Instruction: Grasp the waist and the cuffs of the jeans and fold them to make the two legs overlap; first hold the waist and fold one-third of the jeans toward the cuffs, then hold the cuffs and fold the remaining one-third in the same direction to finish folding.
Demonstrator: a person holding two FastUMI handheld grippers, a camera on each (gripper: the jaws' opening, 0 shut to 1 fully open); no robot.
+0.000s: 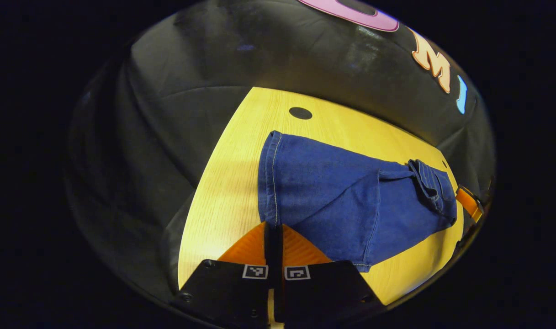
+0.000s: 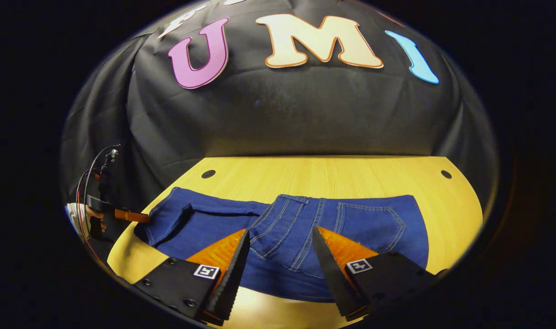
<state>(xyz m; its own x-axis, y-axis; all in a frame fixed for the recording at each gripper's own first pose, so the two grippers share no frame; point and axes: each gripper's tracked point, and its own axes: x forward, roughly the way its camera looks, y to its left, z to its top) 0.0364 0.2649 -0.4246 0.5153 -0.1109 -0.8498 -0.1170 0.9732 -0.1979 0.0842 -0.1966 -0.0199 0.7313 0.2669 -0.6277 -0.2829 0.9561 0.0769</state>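
Black cloth wall (image 2: pixel 287 123) at the back of the booth, creased and hanging in folds, closing round the far edge and both sides of the table. Light wooden table (image 2: pixel 332 178) with straight grain, brightly lit; two small dark round holes in the top, one near the far left corner (image 2: pixel 208 174), one near the far right corner (image 2: pixel 446 174) in the right gripper view. Dark blue jeans (image 2: pixel 278 228) spread flat across the middle of the table, lengthways between its left and right edges, legs laid one over the other; waist end with back pocket (image 2: pixel 373 219) and pale stitching toward the right edge, cuffs toward the left edge. In the left gripper view, hemmed cuff (image 1: pixel 271 183) nearest, denim running away toward the waist at the far end. Right gripper (image 2: pixel 278 235) low over the near edge, above the seat of the jeans, fingers spread well apart with denim showing between them, nothing pinched. Left gripper (image 1: pixel 273 230) at the cuff end, fingers drawn together with no more than a thin gap, tips at the near corner of the cuff hem; whether cloth is caught between them cannot be told. Same gripper seen from the right gripper view at the left edge of the table, a hand (image 2: pixel 95 214) on it, cables looping above, tip touching the cuff.
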